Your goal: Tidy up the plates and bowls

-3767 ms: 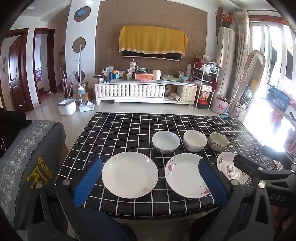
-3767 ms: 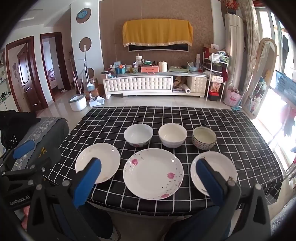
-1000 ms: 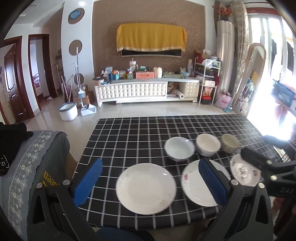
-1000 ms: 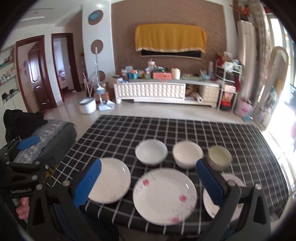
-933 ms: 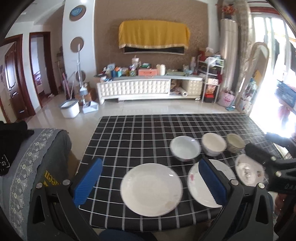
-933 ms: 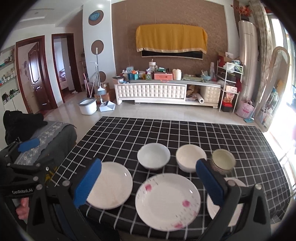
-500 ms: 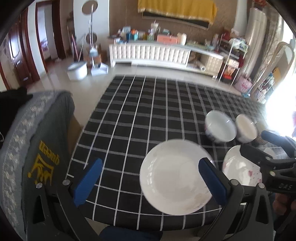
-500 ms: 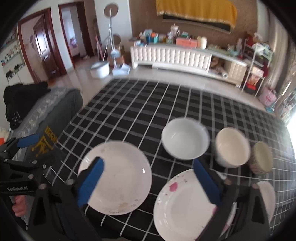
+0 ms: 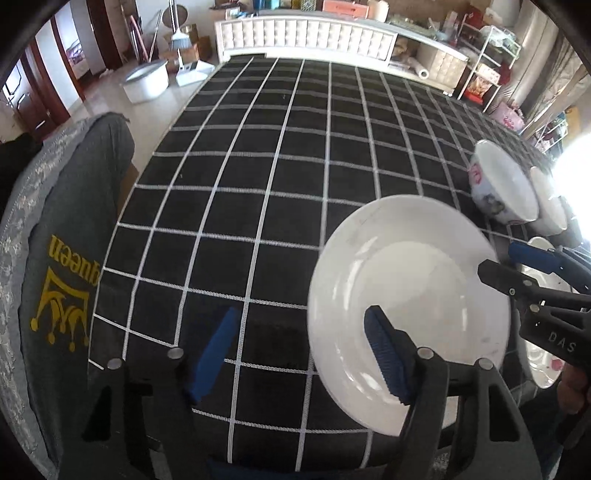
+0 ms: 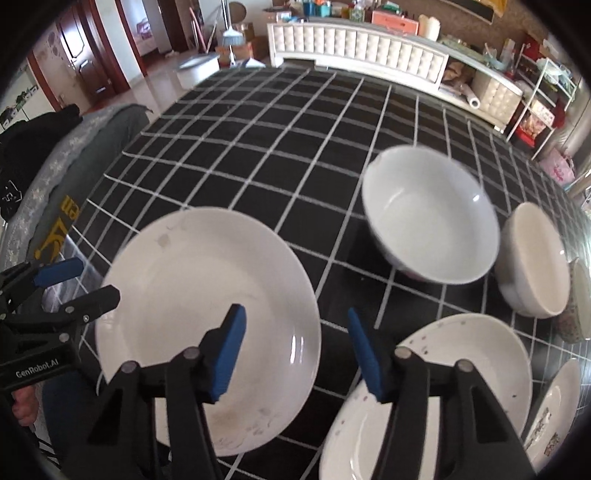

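Note:
A plain white plate (image 9: 417, 295) (image 10: 177, 288) lies at the near left of the black checked table (image 9: 295, 155). My left gripper (image 9: 299, 354) points steeply down over the plate's left rim, its jaws closing, with the rim between the blue pads and no pad pressing. My right gripper (image 10: 297, 350) straddles the plate's right rim in the same way, jaws closing. A flowered plate (image 10: 454, 362) sits to the right, with a small patterned plate (image 10: 554, 417) beyond it. Behind stand a white bowl (image 10: 428, 214), a cream bowl (image 10: 532, 258) and a patterned bowl (image 10: 578, 302).
A chair with a grey cover and gold lettering (image 9: 66, 258) stands against the table's left edge. Bare tablecloth stretches across the far half. Beyond the table are a white cabinet (image 9: 306, 33), a white bin (image 9: 144, 81) and a wire rack (image 9: 487, 66).
Both grippers have dropped and tipped downward towards the plain plate, which now looms large. Their jaws have narrowed from wide open. The dishes have not moved.

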{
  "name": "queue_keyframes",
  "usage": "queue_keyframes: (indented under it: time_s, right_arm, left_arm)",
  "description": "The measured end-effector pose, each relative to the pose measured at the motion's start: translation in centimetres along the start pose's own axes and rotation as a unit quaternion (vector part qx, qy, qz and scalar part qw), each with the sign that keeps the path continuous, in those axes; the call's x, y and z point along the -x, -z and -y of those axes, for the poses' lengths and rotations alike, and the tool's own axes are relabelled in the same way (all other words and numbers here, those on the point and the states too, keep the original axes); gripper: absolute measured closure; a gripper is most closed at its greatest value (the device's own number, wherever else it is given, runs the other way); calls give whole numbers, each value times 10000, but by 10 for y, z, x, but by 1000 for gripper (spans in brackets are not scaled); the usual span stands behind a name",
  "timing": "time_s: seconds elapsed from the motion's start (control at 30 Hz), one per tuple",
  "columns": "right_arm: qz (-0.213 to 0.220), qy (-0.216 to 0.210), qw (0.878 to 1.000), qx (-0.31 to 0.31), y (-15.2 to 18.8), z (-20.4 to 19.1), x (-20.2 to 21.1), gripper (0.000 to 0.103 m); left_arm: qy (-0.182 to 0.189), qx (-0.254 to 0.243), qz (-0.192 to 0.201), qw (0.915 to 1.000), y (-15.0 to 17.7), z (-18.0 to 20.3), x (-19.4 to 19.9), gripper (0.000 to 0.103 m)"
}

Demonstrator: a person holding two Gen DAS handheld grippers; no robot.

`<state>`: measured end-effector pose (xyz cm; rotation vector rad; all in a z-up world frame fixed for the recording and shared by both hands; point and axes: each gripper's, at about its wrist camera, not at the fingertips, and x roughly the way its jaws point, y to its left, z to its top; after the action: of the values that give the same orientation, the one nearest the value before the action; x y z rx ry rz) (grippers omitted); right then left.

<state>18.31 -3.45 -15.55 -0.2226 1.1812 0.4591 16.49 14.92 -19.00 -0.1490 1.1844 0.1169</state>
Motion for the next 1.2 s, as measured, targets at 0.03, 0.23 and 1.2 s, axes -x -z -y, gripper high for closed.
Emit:
queue_keyframes:
  time_s: [0.03, 0.23, 1.2]
  right_arm:
    - [-74, -23, 10000, -35, 0, 2, -4, 42]
    - [-259, -99, 9993, -234, 4, 7, -16, 65]
    - [-515, -93, 9961, -707, -1, 13, -20, 74]
  left_arm:
    - [2, 2, -22, 10000, 1, -1, -3, 34]
    - [173, -3, -300, 9994, 5, 0, -22, 64]
    - [516, 225, -425, 9975, 3, 3, -20, 85]
